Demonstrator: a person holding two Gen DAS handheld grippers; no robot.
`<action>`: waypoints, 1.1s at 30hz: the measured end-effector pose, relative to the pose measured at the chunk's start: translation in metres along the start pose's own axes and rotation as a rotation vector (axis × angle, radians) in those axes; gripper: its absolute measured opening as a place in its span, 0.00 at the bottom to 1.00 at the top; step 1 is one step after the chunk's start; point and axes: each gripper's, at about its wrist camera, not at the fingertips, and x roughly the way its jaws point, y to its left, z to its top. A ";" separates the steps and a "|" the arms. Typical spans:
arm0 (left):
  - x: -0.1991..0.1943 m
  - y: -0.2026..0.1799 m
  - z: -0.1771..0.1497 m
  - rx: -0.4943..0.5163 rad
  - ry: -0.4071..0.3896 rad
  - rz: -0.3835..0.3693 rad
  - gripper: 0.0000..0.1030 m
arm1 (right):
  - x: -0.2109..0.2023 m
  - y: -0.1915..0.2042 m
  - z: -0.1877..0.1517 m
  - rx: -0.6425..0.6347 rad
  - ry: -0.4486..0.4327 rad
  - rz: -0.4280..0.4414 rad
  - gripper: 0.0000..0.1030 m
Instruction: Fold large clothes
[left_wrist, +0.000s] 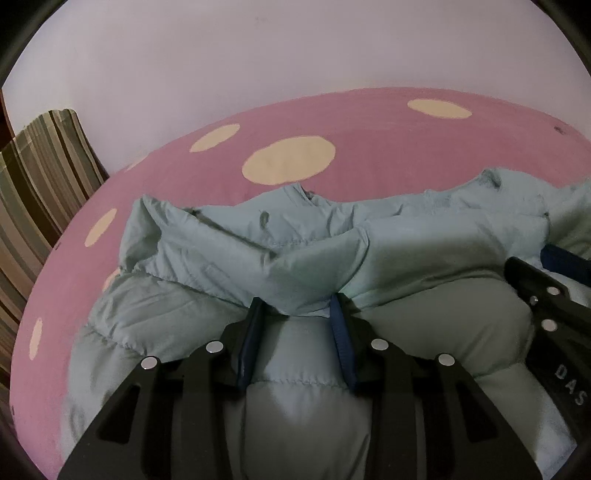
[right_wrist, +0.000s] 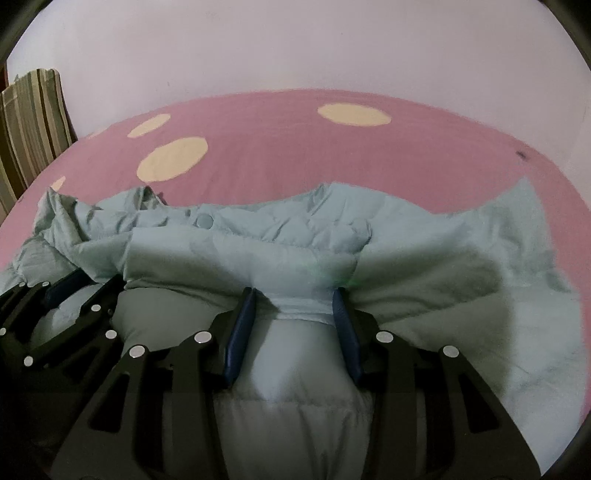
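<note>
Far left we see a striped cushion (left_wrist: 40, 177) leaning against the pale wall (left_wrist: 295, 48), at the left edge of the pink bedsheet with cream dots (left_wrist: 406, 147). The task's thing, a light blue puffer jacket (left_wrist: 229, 251), lies crumpled across the near half of the sheet, its far edge ragged and rumpled, a snap button (right_wrist: 204, 220) visible on a fold in the right wrist view. The left gripper (left_wrist: 297, 314) points down at the jacket, its blue pads (left_wrist: 341, 332) on either side of a bunched fold of fabric; the fold fills the gap and the pads press on it, so we read it as pinching the jacket. Just to its right sits the right gripper (right_wrist: 295, 306), near the left one but not touching; we also see its black frame at the right edge of the left wrist view. Its blue pads likewise clamp a gathered fold with a seam edge between them, pinching the jacket. Puffed quilted panels swell up under both tools. Right of the right gripper the jacket spreads flatter on the sheet, and a small dark mark (right_wrist: 522, 154) sits on the pink far right.
</note>
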 end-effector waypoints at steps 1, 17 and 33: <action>-0.010 0.006 0.000 -0.020 0.000 -0.014 0.36 | -0.011 -0.001 -0.001 0.009 -0.014 0.005 0.42; -0.044 0.031 -0.025 0.018 0.000 -0.043 0.44 | -0.050 0.010 -0.029 -0.038 0.007 0.015 0.56; -0.033 0.155 -0.069 -0.262 0.120 -0.120 0.80 | -0.080 -0.138 -0.073 0.226 0.070 -0.081 0.88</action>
